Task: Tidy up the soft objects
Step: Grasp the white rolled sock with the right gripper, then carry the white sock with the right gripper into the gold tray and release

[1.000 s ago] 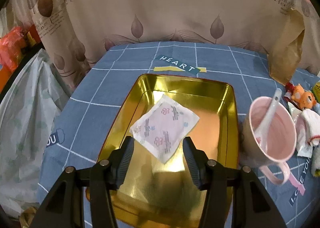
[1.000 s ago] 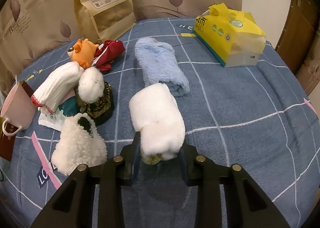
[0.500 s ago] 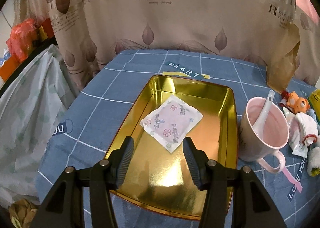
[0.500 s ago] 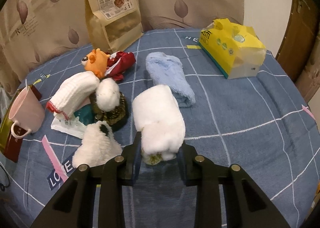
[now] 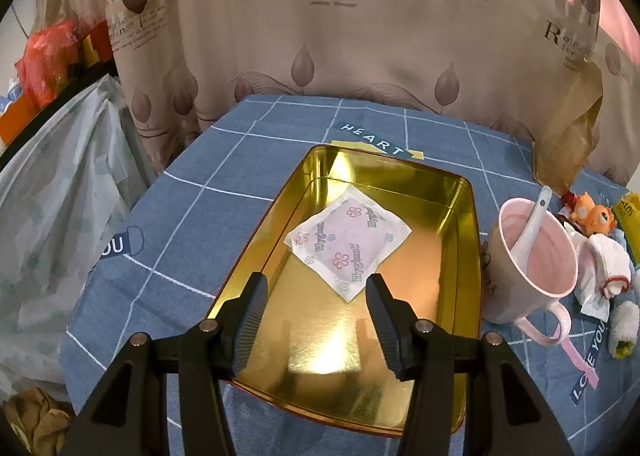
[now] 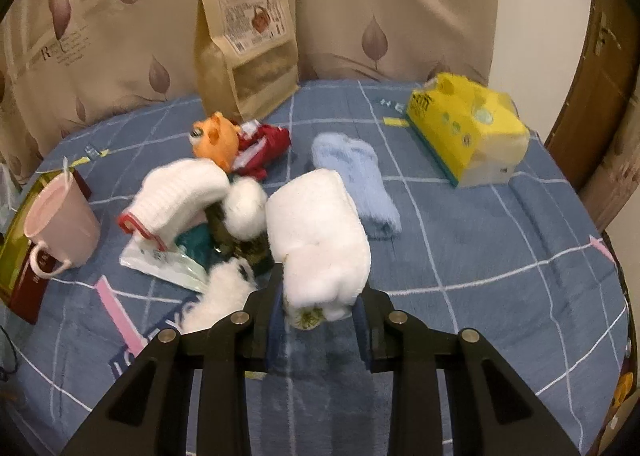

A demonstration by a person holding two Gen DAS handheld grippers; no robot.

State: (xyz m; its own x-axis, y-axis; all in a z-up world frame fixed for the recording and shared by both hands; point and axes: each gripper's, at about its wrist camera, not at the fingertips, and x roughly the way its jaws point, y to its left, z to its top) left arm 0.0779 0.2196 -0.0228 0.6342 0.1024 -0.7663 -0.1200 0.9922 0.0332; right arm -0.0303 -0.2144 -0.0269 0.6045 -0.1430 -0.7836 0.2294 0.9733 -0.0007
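While right tongs [image 6: 318, 310] clench the white towel roll [image 6: 318, 232], left tongs [image 5: 316, 296] gape above the gold tray's [image 5: 460, 191] near rim.

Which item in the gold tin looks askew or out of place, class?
The flowered sachet lies turned cornerwise to the gold tin's straight sides, alone in it. Beside it, a spoon stands in the pink mug, which is hardly a soft object.
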